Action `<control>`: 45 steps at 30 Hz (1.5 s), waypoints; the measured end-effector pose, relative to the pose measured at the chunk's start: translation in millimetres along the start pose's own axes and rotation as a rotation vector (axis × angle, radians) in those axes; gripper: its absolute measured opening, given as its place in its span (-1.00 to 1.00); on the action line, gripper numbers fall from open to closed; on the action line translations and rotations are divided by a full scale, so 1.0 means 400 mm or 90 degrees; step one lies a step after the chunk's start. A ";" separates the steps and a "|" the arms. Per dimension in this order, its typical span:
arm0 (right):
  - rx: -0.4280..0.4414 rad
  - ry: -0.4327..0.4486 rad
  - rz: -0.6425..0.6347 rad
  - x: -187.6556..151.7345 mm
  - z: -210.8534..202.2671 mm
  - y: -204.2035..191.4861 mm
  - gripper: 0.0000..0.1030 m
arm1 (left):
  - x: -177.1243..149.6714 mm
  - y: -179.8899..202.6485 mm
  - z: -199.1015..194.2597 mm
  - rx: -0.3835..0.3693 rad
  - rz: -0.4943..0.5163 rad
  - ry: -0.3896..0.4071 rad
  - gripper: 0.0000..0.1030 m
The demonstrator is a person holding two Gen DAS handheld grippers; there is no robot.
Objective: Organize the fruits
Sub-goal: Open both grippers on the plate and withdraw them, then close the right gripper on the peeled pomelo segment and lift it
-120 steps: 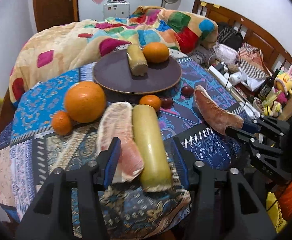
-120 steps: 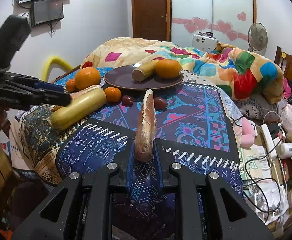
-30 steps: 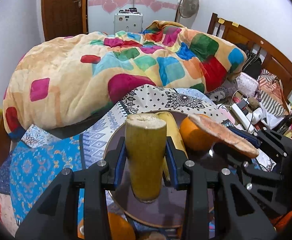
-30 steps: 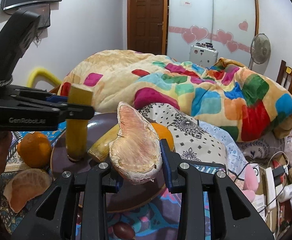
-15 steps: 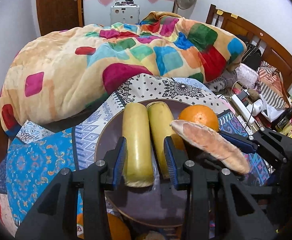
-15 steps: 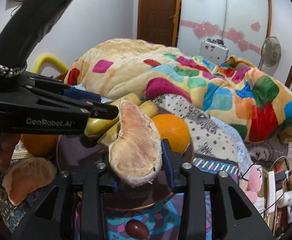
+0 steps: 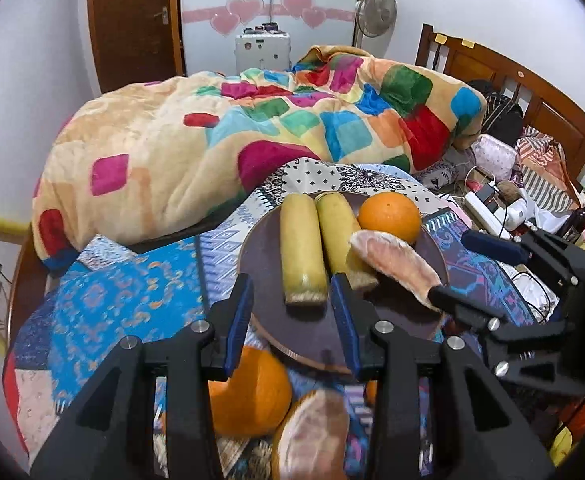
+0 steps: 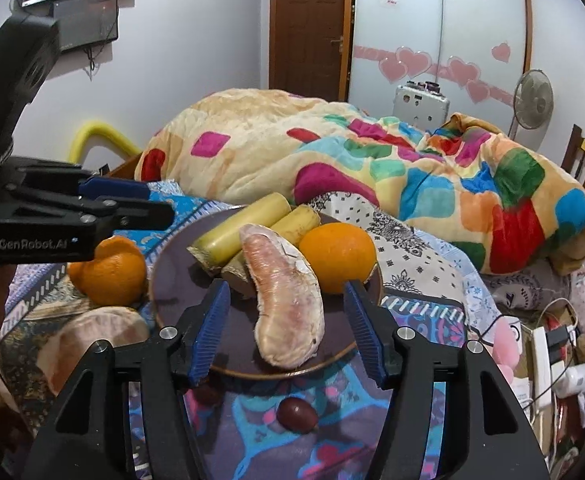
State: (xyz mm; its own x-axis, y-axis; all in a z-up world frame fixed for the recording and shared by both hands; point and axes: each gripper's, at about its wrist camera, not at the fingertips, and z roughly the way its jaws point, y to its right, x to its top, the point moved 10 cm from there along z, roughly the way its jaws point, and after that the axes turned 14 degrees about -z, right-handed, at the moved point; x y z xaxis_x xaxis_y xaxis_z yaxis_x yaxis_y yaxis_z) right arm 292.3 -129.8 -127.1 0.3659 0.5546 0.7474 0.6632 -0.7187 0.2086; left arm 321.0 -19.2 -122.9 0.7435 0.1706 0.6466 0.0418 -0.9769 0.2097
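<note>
Both my left gripper (image 7: 294, 308) and right gripper (image 8: 286, 320) are apart, fruit released on plate (image 8: 172, 264); I back out straight toward 6 o'clock without nudging the pomelo wedge (image 8: 286, 300).

On the dark round plate (image 8: 172, 280) two pale yellow cylindrical fruits (image 8: 234, 228) lie side by side at the far left, a round orange (image 8: 337, 257) sits to their right, and a pink peeled pomelo wedge (image 8: 288, 300) lies across the front, its far end resting on the nearer cylinder. Off the plate's left rim sits a second orange (image 8: 110, 274), with another pomelo wedge (image 8: 92, 338) nearer the camera. A small dark red round fruit (image 8: 296, 415) lies on the patterned tablecloth (image 8: 404, 264) before the plate. Behind everything the patchwork quilt (image 8: 372, 160) is heaped.
</note>
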 end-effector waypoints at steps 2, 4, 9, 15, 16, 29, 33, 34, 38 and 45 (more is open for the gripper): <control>-0.002 0.006 0.006 0.001 -0.019 -0.005 0.10 | -0.011 -0.008 -0.033 -0.001 -0.006 0.010 -0.11; -0.003 0.012 0.011 0.000 -0.042 -0.013 0.11 | -0.025 -0.015 -0.064 0.001 -0.007 0.021 0.00; -0.005 0.020 0.019 -0.008 -0.081 -0.034 0.15 | -0.081 -0.045 -0.119 0.028 0.009 0.037 0.10; 0.011 0.020 0.033 -0.040 -0.101 -0.074 0.18 | -0.160 -0.110 -0.142 0.039 -0.017 0.021 0.12; 0.014 0.018 0.036 -0.048 -0.102 -0.083 0.18 | -0.180 -0.128 -0.143 0.044 -0.022 0.017 0.12; 0.054 -0.012 0.039 -0.105 -0.088 -0.154 0.18 | -0.338 -0.207 -0.074 0.073 -0.038 -0.047 0.12; 0.066 -0.010 0.029 -0.098 -0.094 -0.179 0.18 | -0.352 -0.173 -0.084 0.041 -0.040 -0.049 0.12; 0.067 -0.010 0.025 -0.096 -0.095 -0.186 0.18 | -0.357 -0.161 -0.083 0.031 -0.041 -0.050 0.12; 0.083 -0.008 0.019 -0.085 -0.095 -0.213 0.18 | -0.365 -0.126 -0.081 0.023 -0.030 -0.035 0.12; 0.117 -0.020 0.021 -0.077 -0.060 -0.269 0.18 | -0.362 -0.136 -0.099 0.001 -0.046 -0.019 0.12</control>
State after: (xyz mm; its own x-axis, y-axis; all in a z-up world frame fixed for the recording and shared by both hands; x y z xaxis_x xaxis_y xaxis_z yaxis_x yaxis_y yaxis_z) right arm 194.0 -79.6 -157.4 0.4082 0.5468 0.7310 0.7571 -0.6502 0.0636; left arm 184.6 14.4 -198.7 0.7579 0.2365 0.6080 0.0969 -0.9624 0.2536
